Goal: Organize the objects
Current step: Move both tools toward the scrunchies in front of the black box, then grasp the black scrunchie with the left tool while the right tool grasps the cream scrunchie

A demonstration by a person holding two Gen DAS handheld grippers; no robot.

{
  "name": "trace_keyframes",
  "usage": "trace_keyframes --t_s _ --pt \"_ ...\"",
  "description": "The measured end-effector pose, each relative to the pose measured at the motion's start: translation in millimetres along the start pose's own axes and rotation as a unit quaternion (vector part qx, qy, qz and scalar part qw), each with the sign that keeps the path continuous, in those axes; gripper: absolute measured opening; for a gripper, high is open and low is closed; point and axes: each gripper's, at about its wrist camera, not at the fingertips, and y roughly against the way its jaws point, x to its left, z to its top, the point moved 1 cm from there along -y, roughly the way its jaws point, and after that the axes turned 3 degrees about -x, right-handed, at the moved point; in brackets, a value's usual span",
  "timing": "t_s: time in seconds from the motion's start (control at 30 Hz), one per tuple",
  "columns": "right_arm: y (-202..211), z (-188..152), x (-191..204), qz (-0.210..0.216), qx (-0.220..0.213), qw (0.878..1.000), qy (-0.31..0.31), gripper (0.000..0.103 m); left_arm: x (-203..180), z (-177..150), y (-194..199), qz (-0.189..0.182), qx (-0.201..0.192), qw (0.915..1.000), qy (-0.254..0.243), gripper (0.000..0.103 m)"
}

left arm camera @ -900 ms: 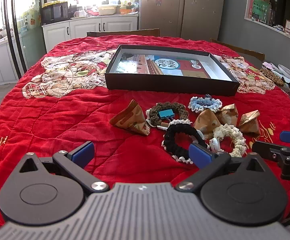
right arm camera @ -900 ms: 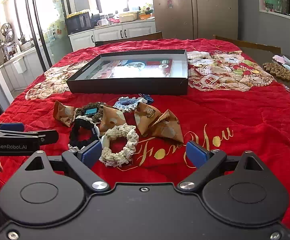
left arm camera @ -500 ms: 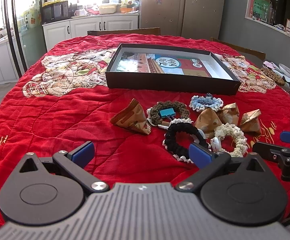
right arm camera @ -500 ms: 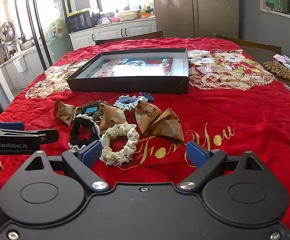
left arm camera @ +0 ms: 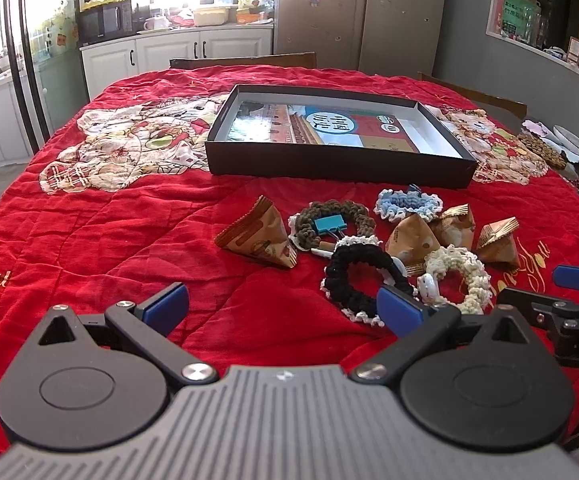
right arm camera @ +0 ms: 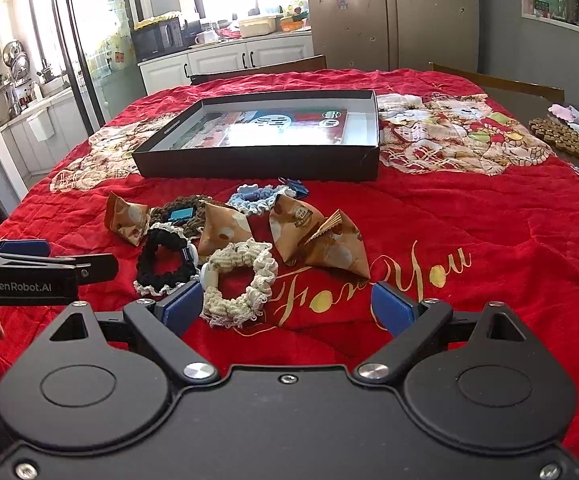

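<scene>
Left tool [left arm camera: 283, 306]: pads spread wide, nothing between them, hovering over bare red quilt short of the pile. Right tool [right arm camera: 287, 306]: also wide and empty, with the cream scrunchie [right arm camera: 241, 282] just ahead of its left pad.

Probably the very start of sorting: nothing lifted, and the black box [left arm camera: 339, 162] beyond the pile holds only a printed sheet. Next move likely calls for dropping onto one piece and closing on a loose edge, then carrying it to the box.

Crowded heap on the tabletop [left arm camera: 89, 224]: black scrunchie [left arm camera: 359, 280] touching the cream one, brown scrunchie [left arm camera: 331, 220] with a teal binder clip [left arm camera: 329, 224] on it, blue scrunchie [left arm camera: 407, 204] behind, triangular snack packets [right arm camera: 321, 240] wedged between. Neighbours likely to drag along. Chairs and kitchen cabinets well beyond.
</scene>
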Motion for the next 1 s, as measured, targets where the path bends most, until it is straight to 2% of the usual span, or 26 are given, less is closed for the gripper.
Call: trace_keyframes --t_s 0.33,0.53,0.93,1.0 --pt "-6 0 -1 0.001 0.005 1.000 0.004 0.086 -1 0 -4 -0.015 0.001 0.9999 -0.004 0.103" --pt "-12 0 -2 0.002 0.008 1.000 0.005 0.075 -2 1 -11 -0.031 -0.002 0.9995 -0.009 0.103" --pt "-32 0 2 0.014 0.014 1.000 0.022 0.054 -5 3 -34 -0.060 0.012 0.9980 -0.012 0.085" --pt "-36 1 2 0.020 0.018 0.999 0.020 0.050 -7 2 -38 -0.068 0.018 0.9974 -0.015 0.078"
